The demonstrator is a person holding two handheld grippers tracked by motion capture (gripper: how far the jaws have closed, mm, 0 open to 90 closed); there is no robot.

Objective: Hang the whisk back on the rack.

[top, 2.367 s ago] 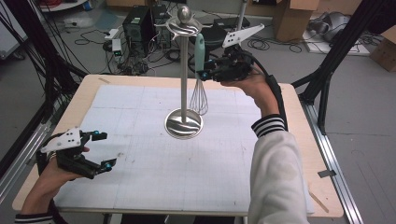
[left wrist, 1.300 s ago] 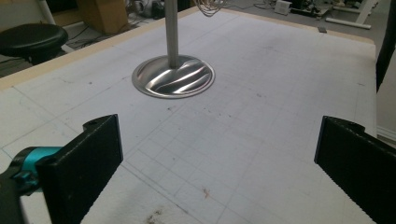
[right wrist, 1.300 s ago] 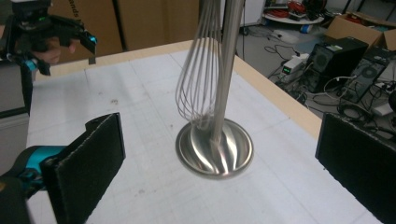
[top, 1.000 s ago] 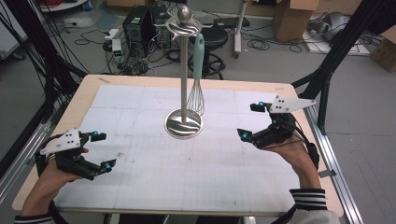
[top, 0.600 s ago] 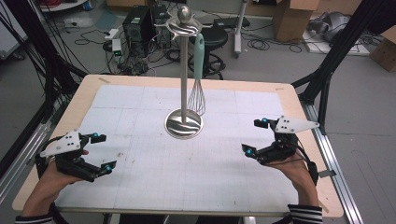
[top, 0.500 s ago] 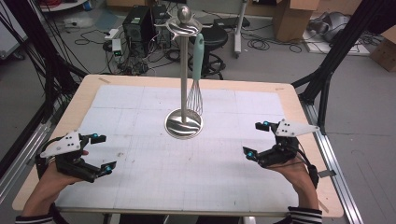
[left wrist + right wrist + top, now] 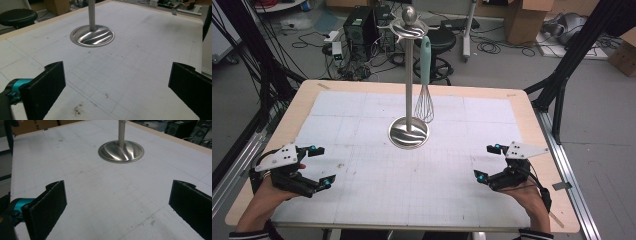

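The right gripper [image 7: 488, 163] is held wide and empty at lower right, the left gripper [image 7: 320, 167] likewise at lower left. The whisk [image 7: 425, 80] is hung on the stand [image 7: 409, 75] at upper centre, so the hanging is judged done.

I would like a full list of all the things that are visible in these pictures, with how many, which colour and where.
Whisk: one, mint-green handle and silver wires, hanging from the top of the stand, wires just above the base.
Utensil stand: one, silver, round base and upright pole with a ball on top, middle of the far half of the table.
Grid mat: one, white, covering most of the table top.
Table: one, light wood edge, centre of the high view.
Stool: one, black, on the floor behind the table.
Cardboard boxes: at least two, brown, floor at the far right.
Left gripper: one, black with teal tips, near left corner, open, holding nothing.
Right gripper: one, same colours, near right corner, open, holding nothing.
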